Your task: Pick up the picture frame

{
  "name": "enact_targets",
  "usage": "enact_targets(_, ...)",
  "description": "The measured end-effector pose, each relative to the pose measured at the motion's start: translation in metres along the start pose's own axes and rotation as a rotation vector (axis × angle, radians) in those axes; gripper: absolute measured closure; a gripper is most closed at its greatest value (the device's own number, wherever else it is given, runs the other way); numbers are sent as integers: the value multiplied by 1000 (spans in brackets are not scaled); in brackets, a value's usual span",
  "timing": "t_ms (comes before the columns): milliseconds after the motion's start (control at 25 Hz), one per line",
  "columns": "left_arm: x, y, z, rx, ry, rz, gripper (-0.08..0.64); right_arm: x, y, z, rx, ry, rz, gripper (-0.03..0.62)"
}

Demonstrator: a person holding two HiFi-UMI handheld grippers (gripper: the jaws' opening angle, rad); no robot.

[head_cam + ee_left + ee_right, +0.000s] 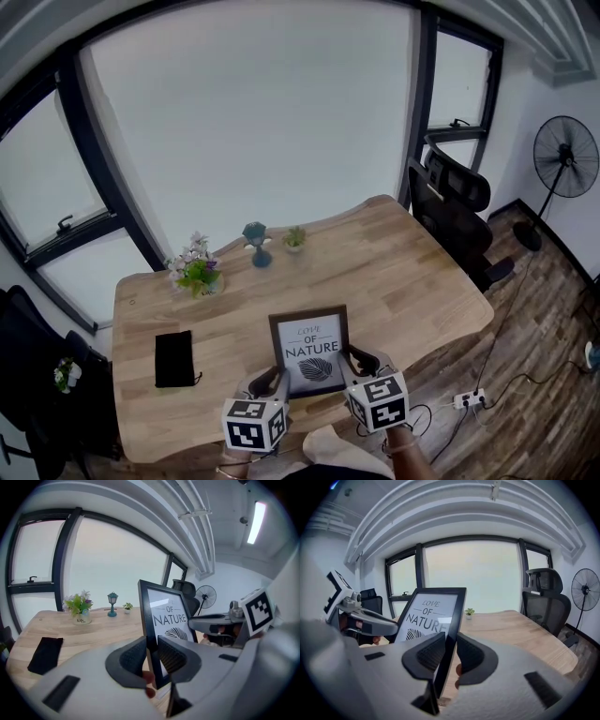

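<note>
A black picture frame with a white print reading "LOVE OF NATURE" hangs above the near edge of the wooden table, held from both sides. My left gripper is shut on the frame's left edge, and its pads clamp the black border. My right gripper is shut on the frame's right edge. In the left gripper view the frame stands upright between the jaws, with the right gripper beyond it. In the right gripper view the left gripper shows past the frame.
On the table stand a flower pot, a small teal lantern and a tiny potted plant. A black pouch lies at the left. A black office chair and a floor fan stand at the right.
</note>
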State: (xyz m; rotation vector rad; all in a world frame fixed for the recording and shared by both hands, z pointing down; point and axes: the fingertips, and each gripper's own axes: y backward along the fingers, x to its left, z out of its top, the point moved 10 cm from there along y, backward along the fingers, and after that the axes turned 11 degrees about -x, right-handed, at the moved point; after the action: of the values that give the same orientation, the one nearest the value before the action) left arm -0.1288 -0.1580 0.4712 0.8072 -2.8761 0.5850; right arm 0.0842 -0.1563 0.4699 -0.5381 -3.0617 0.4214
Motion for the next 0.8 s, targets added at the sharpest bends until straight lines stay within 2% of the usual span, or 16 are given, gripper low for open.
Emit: enact_targets(800,-26,67,3,-73,-14,-14,491,34,65,14,-80,18,-6,514)
